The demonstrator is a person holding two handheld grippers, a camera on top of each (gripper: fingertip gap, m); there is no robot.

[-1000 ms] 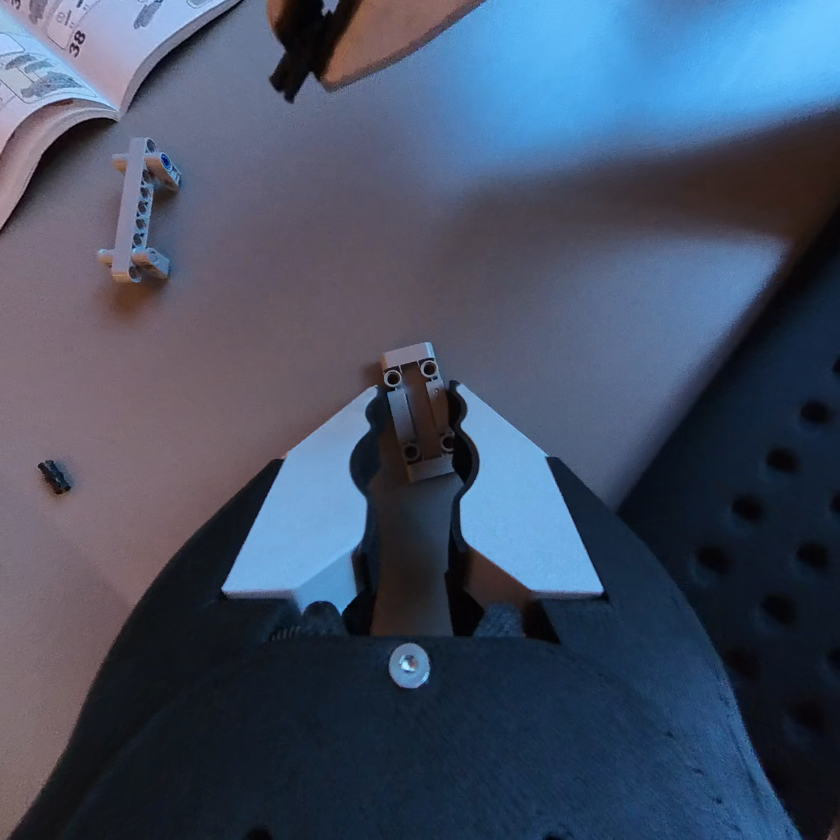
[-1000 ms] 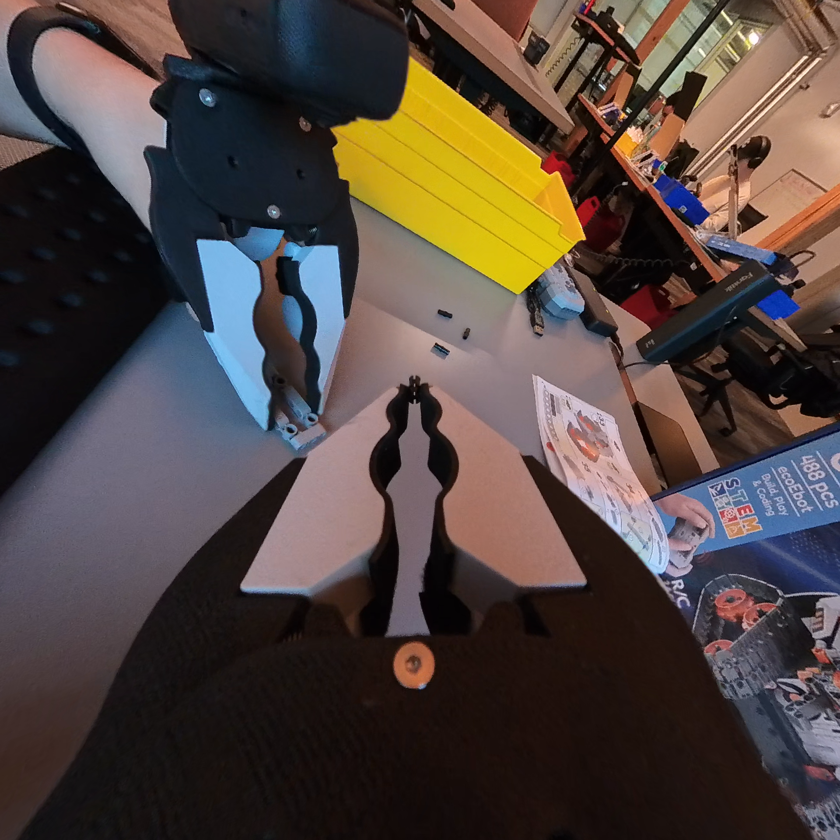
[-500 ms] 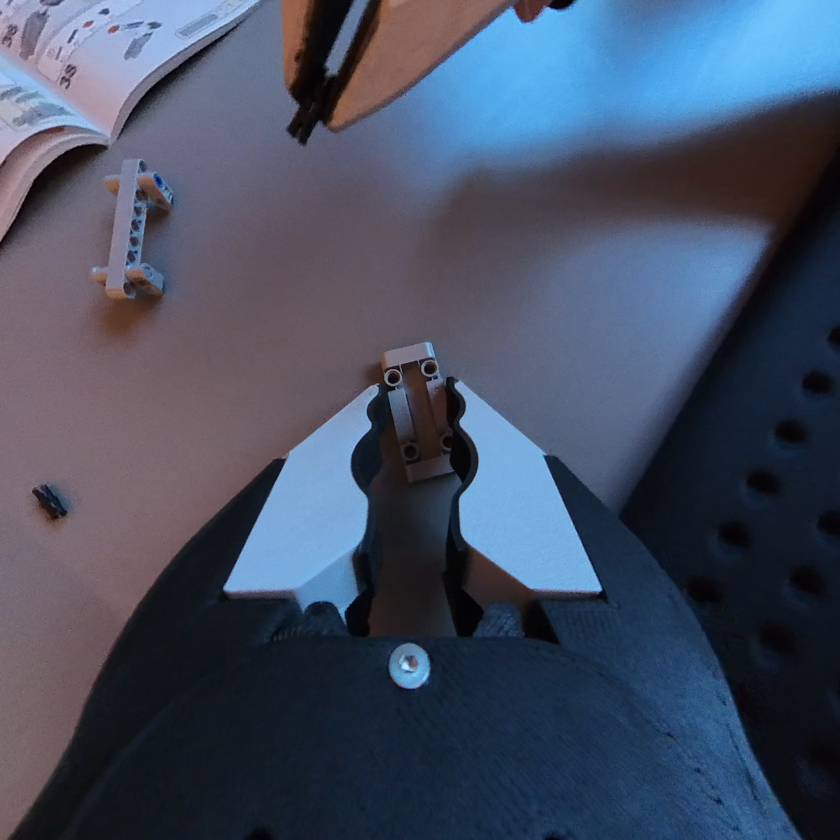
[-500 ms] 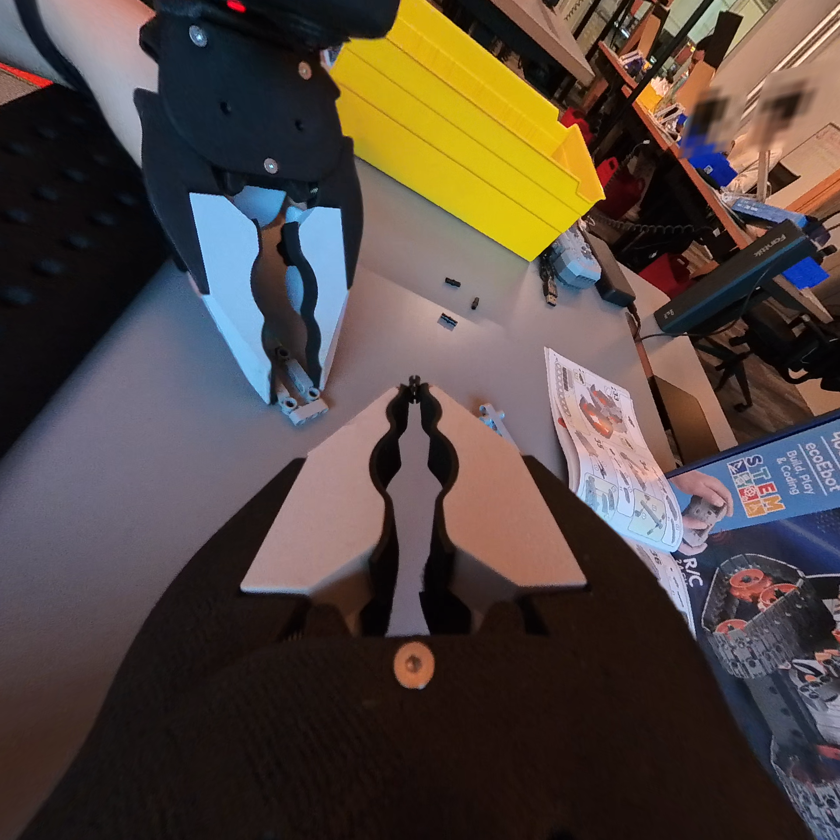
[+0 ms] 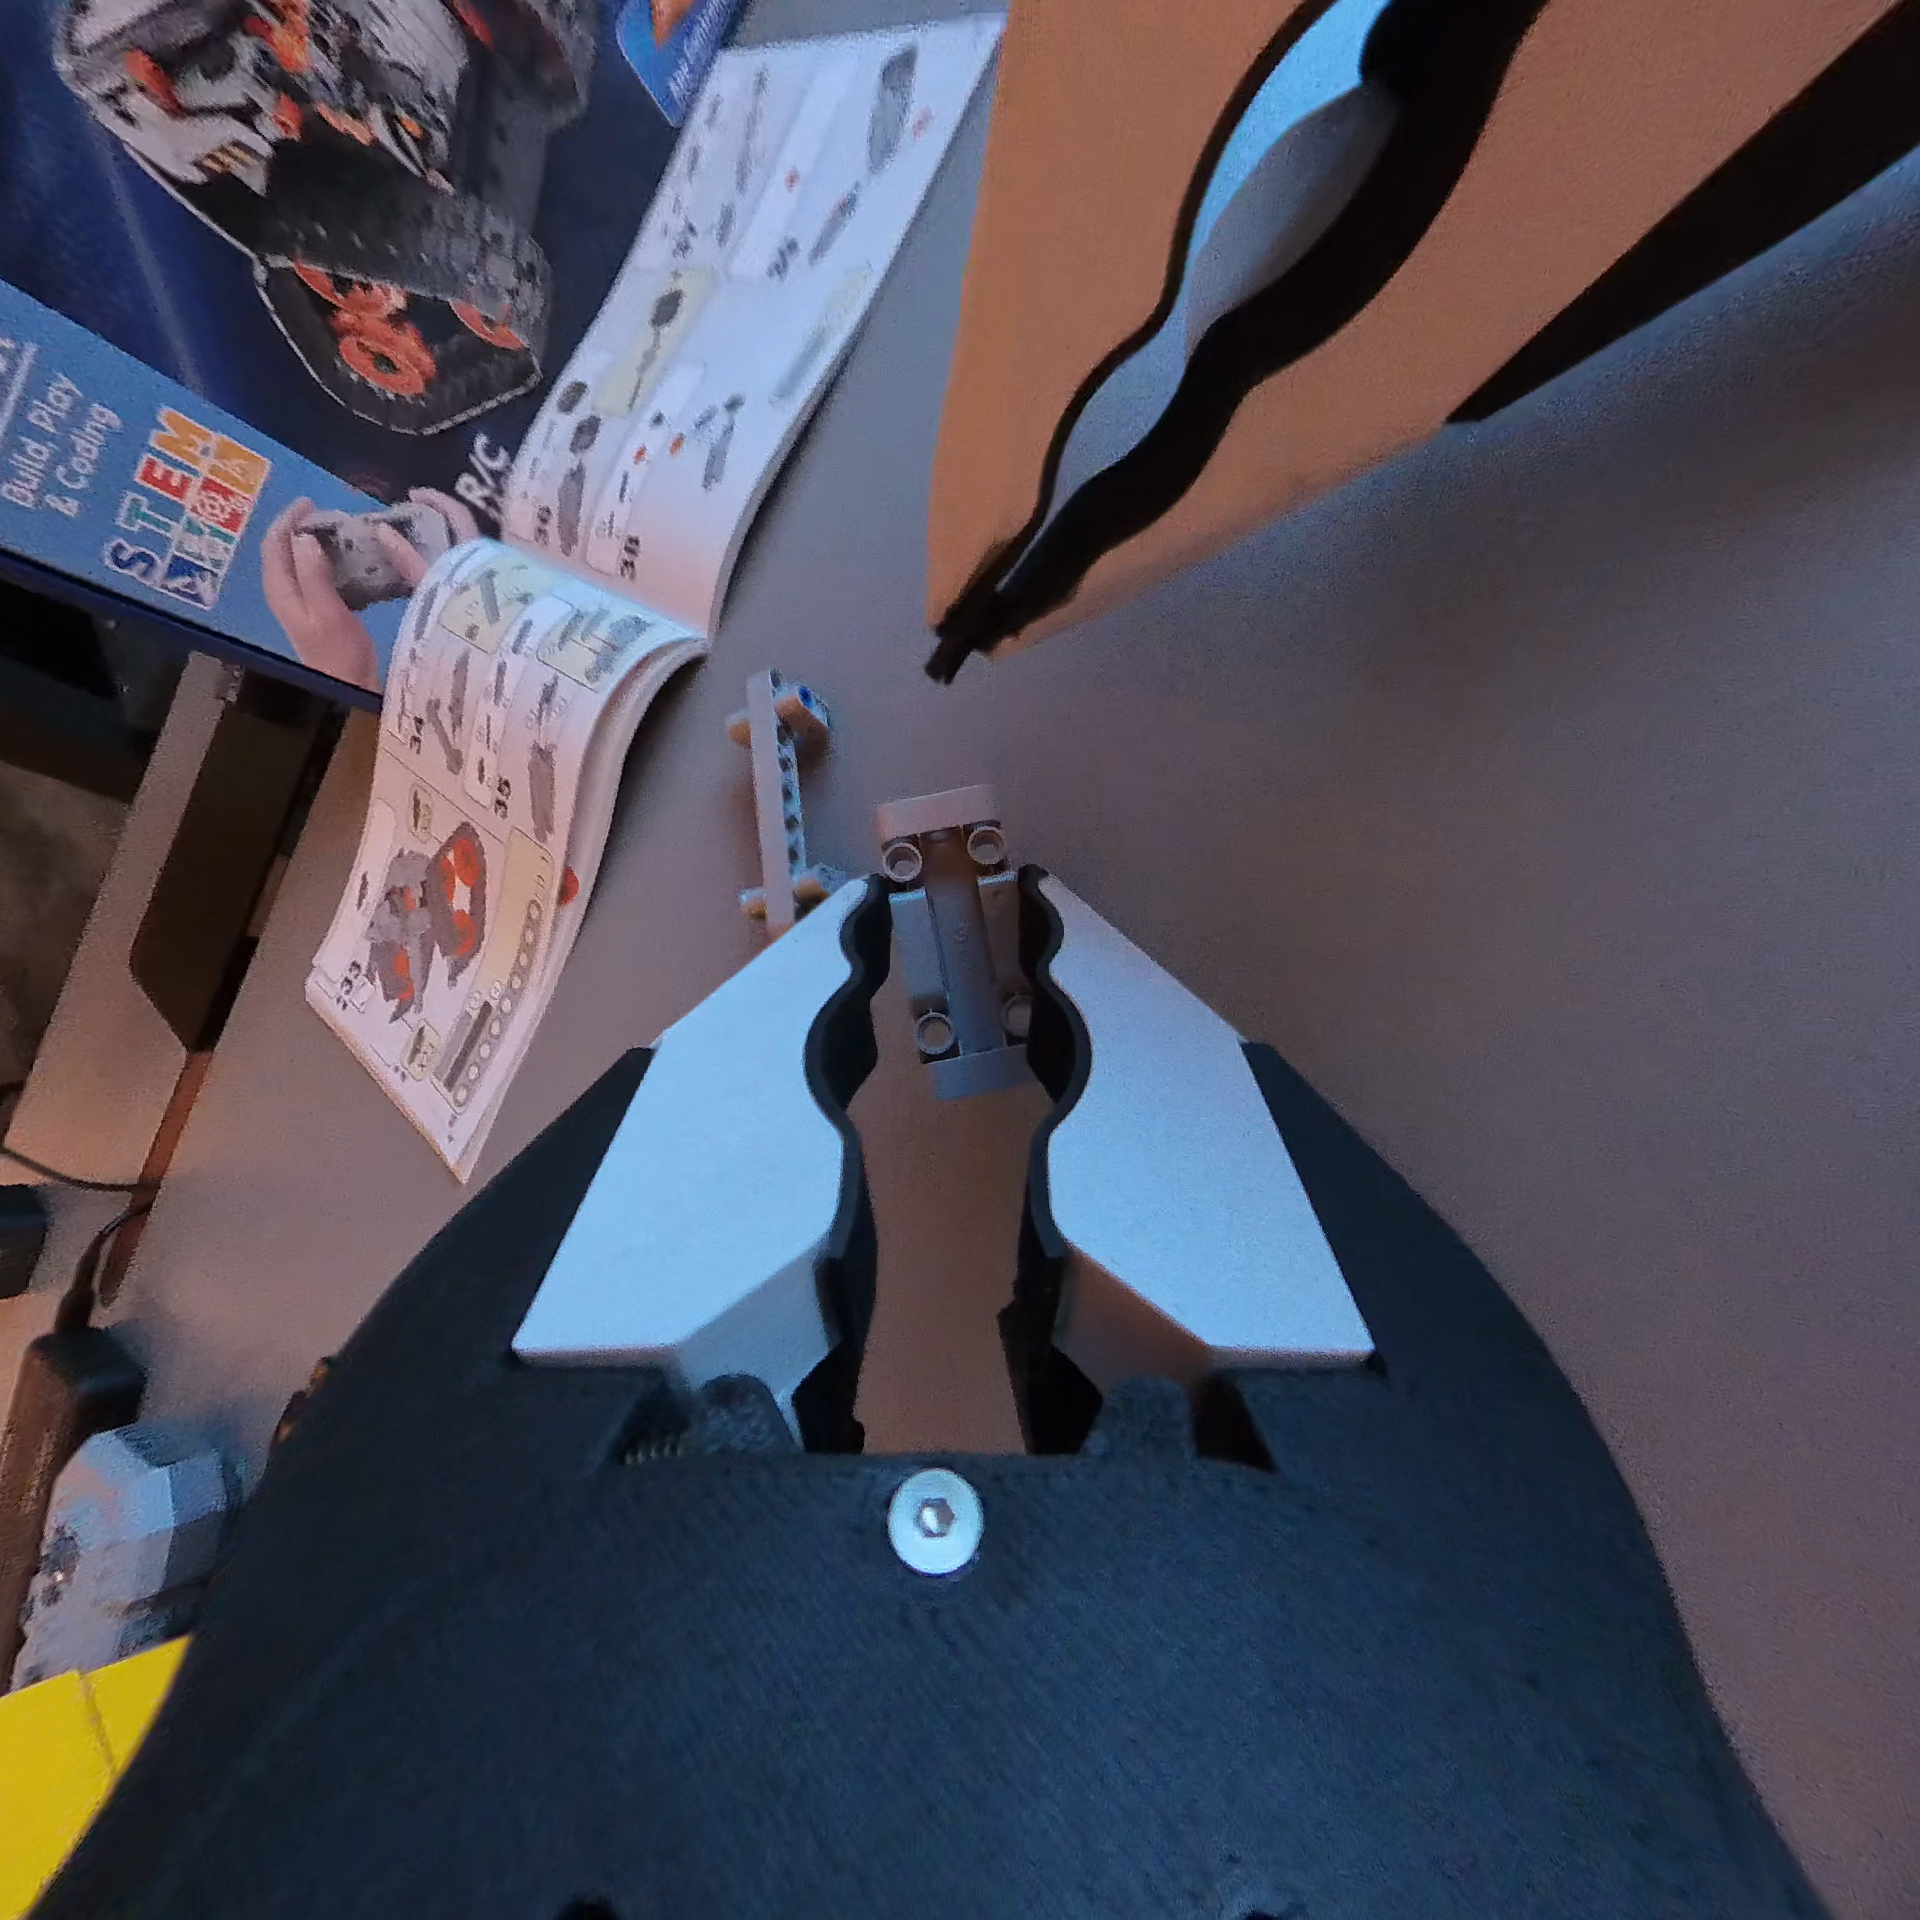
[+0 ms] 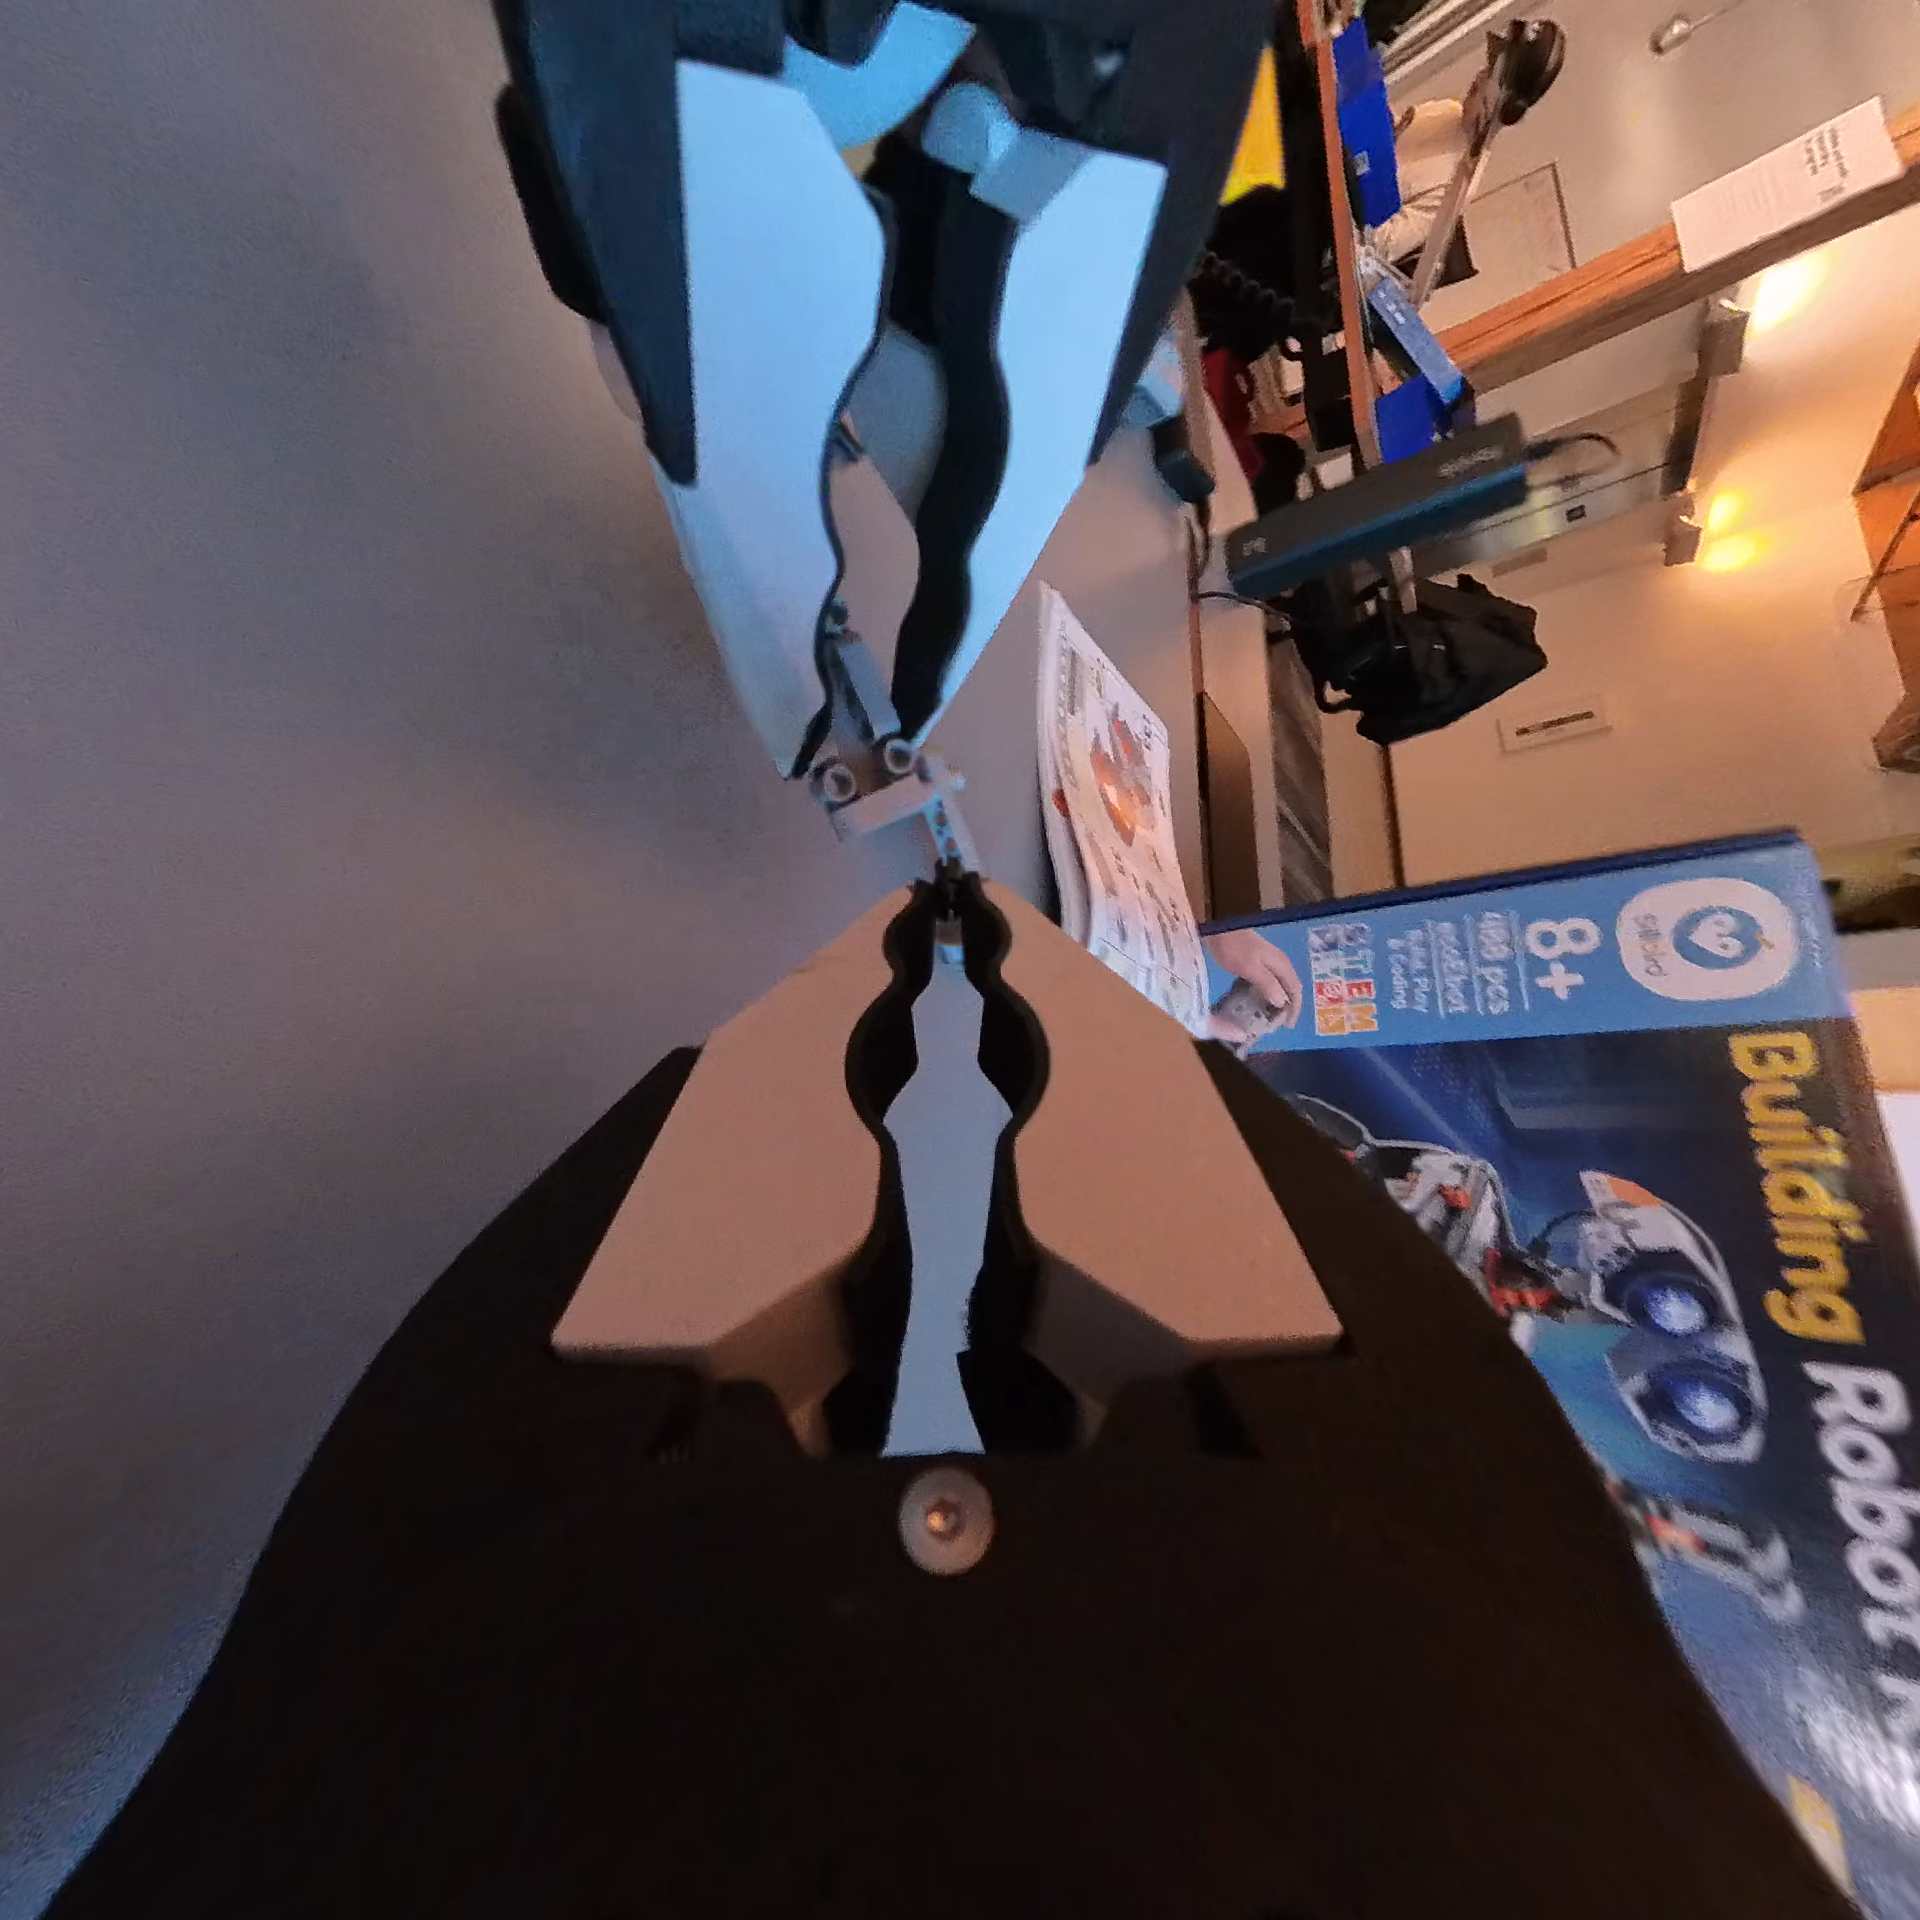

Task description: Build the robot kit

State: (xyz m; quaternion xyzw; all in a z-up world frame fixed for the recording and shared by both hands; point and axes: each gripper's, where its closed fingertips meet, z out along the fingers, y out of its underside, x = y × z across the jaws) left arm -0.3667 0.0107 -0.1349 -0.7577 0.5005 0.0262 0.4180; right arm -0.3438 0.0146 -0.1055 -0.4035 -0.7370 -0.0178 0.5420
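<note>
My left gripper [image 5: 951,883] is shut on a small grey building piece [image 5: 951,977] with round holes, held just above the grey table [image 5: 1455,831]. My right gripper [image 6: 948,906] is shut on a tiny black pin [image 6: 948,896] at its tips. In the left wrist view the right gripper [image 5: 951,655] hangs close above and ahead of the grey piece. In the right wrist view the left gripper [image 6: 862,753] points down at mine, its grey piece [image 6: 868,795] a short gap from the pin. A grey beam with end connectors [image 5: 779,800] lies on the table just left of the left fingertips.
An open instruction booklet [image 5: 582,727] lies left of the beam, also seen in the right wrist view [image 6: 1112,831]. A blue kit box [image 5: 208,312] stands behind it [image 6: 1558,1091]. A yellow bin corner [image 5: 62,1766] and a grey device [image 5: 114,1507] sit at the lower left. The tips of one gripper are about 4 cm away from the tips of the other. It is some 35 cm from my left tips to the grey device [image 5: 114,1507].
Both grippers have swung round toward the booklet and box and drawn close, tip to tip. The beam now lies right beside the left fingertips. Both grips are unchanged.
</note>
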